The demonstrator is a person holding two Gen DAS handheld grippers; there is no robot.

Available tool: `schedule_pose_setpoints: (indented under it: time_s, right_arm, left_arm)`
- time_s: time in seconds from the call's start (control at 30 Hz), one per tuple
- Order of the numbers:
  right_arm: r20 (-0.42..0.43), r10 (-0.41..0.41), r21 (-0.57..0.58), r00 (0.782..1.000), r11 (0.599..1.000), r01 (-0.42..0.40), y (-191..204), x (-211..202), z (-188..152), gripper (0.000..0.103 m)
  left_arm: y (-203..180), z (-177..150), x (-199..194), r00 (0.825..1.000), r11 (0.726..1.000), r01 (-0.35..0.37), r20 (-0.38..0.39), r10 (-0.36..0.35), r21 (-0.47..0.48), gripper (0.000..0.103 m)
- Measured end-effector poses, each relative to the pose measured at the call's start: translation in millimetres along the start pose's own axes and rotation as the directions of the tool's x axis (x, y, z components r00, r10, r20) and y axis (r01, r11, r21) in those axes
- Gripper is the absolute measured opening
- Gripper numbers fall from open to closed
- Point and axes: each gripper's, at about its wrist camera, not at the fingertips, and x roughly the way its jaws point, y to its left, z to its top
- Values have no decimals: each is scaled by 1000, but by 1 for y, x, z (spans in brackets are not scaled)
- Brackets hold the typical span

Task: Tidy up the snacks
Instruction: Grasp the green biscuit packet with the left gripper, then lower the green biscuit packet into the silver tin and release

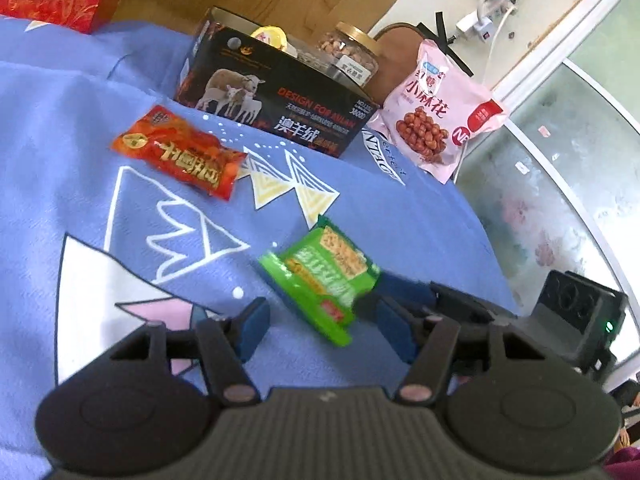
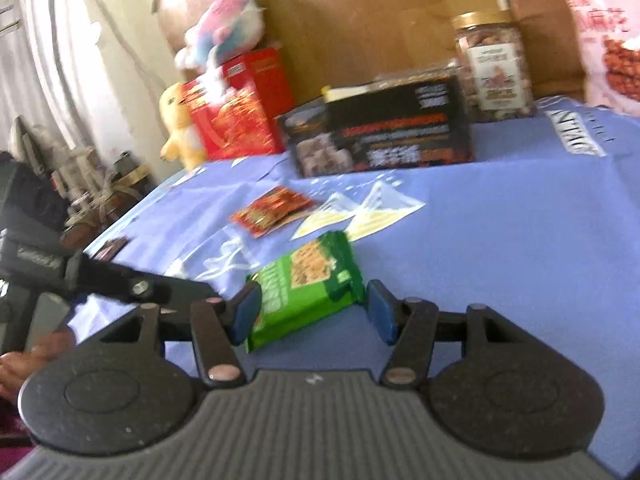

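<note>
Evidently both grippers are closing in on one flat green foil snack packet (image 2: 306, 286), which lies on the blue printed cloth (image 1: 60, 140) covering the table, nearer the viewer than the other snacks. The right gripper (image 2: 314, 308) has its blue-padded jaws apart with the packet's lower end between them; whether the pads actually press it cannot be told through the blur. The left gripper (image 1: 324, 324) also stands with its jaws apart, the packet's corner just ahead of them and nothing clamped. An open black cardboard box with a sheep picture (image 1: 276, 100) sits further back, already holding a yellow-lidded cup (image 1: 269, 36), so it is probably the collecting bin. Behind the box stands a clear gold-lidded jar of nuts (image 1: 352, 54), beside it leans a pink bag of fried twists (image 1: 438, 112), and a small red crinkled sachet (image 1: 180, 152) lies loose. The green packet looks glossy, thin and slightly puffed, with a pictured cracker on its face.
</note>
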Motion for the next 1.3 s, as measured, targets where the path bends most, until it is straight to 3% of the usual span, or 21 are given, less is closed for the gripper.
schedule_pose_setpoints:
  time_s: [0.03,0.17,0.23,0.47,0.5,0.53,0.57,0.63,0.87,1.0,1.3]
  right_arm:
    - [-12,21,-21,1000,1000,-22,4,-2,-1,50]
    - [-28,102,-105,994,989,-104,16,-13,-6,52]
    - [-6,53,-155,999,987,-53,22,-16,-6,63]
    - [-31,-31,-233,999,972,23,28,2,-6,69]
    - [-51,-33,-256,998,967,19,33,8,-7,66]
    - [-64,-37,-282,997,959,17,38,12,-9,53]
    - [-52,-65,-319,996,947,46,43,13,-10,51]
    - [-39,-117,-373,992,923,94,49,16,-9,32]
    - [108,-119,-377,987,914,151,42,15,26,32]
    - [179,-156,-414,971,884,218,37,27,52,27]
    - [218,-211,-352,953,894,278,-2,50,107,25]
  left_arm:
    - [1,1,-2,1000,1000,1,2,-1,-8,60]
    - [11,7,-5,1000,999,-15,17,16,-38,60]
    - [14,9,-6,1000,998,-9,19,10,-55,60]
    - [11,10,-1,1000,1000,-11,14,12,-28,57]
    - [11,10,1,1000,1000,-11,15,12,-24,53]
    - [10,11,4,1000,1000,-10,7,10,-20,45]
    - [9,13,5,1000,1000,-18,7,18,-14,44]
    - [6,18,5,999,999,-43,16,43,11,43]
    - [-20,64,1,996,993,52,60,-59,109,42]
    - [-44,95,14,994,976,26,100,-48,217,42]
    - [-52,166,52,991,972,41,113,-68,230,42]
